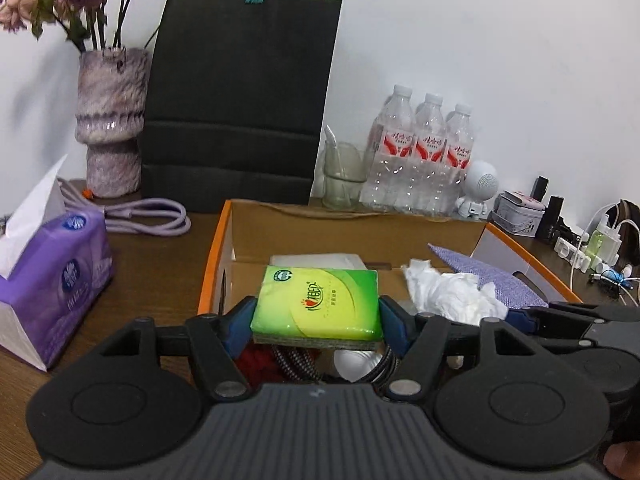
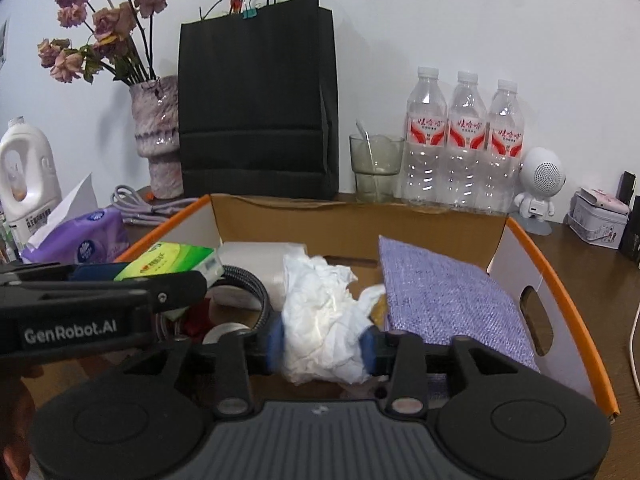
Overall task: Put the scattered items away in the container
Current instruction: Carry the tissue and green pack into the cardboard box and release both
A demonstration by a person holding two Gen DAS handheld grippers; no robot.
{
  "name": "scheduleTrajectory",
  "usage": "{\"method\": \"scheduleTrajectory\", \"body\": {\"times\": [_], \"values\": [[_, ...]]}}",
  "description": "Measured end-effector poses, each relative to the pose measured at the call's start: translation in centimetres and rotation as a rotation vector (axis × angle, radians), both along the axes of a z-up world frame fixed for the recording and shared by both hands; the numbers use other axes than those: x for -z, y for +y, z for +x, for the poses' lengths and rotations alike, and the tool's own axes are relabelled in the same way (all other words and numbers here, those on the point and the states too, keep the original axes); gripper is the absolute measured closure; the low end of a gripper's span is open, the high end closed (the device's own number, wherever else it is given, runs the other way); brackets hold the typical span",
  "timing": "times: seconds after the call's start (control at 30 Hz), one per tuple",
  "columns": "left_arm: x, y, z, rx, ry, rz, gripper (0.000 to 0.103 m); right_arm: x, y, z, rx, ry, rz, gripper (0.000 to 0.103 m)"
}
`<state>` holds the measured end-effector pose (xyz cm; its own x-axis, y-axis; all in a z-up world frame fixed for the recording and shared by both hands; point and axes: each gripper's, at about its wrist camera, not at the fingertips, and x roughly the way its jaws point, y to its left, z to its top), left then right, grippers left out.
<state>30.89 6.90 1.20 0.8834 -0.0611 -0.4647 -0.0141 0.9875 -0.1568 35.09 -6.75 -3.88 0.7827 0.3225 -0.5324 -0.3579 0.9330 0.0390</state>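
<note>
Left gripper point(image 1: 316, 314) clamps green tissue pack point(image 1: 318, 304) above cardboard box point(image 1: 360, 232). Right gripper point(image 2: 322, 346) pinches crumpled white tissue point(image 2: 324, 320) inside, beside purple cloth point(image 2: 448, 300); orange rims close.

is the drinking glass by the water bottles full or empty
Empty of liquid: the glass stands upright beside the bottles, clear to its base, with only a thin stick leaning inside.

A green-and-yellow tissue pack point(image 1: 316, 304) and crumpled white paper point(image 2: 324, 320) are showing above an orange-rimmed brown cardboard box point(image 2: 560, 264) that is also showing a lilac woven cloth point(image 2: 444, 300).
</note>
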Motion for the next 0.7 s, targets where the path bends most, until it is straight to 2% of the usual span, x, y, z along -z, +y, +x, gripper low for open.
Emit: {"method": "scheduleTrajectory", "body": {"times": [0.03,0.07,0.1,0.13,0.5,0.7], "values": [[-0.1,0.1,0.0,0.002,0.000,-0.006,0.010,-0.1,0.0,-0.1,-0.011,0.005,0.003,0.037],[-0.3,0.0,-0.1,0.009,-0.003,-0.015,0.000,-0.2,0.0,-0.2,-0.024,0.004,0.010,0.026],[-0.5,0.0,-0.3,0.016,-0.009,-0.026,0.000,-0.4,-0.1,-0.4,-0.034,0.002,0.016,0.003],[-0.8,-0.1,-0.5,0.013,-0.011,-0.029,0.000,-0.7,-0.1,-0.7,-0.039,-0.002,0.021,0.000],[-2.1,-0.1,-1.2,0.003,0.015,-0.062,0.000,-2.2,-0.4,-1.8,-0.046,-0.014,0.035,0.000],[-4.2,0.8,-5.5,0.034,-0.063,-0.070,0.000,-3.9,-2.2,-5.3,-0.046,-0.072,0.032,0.000]]}}
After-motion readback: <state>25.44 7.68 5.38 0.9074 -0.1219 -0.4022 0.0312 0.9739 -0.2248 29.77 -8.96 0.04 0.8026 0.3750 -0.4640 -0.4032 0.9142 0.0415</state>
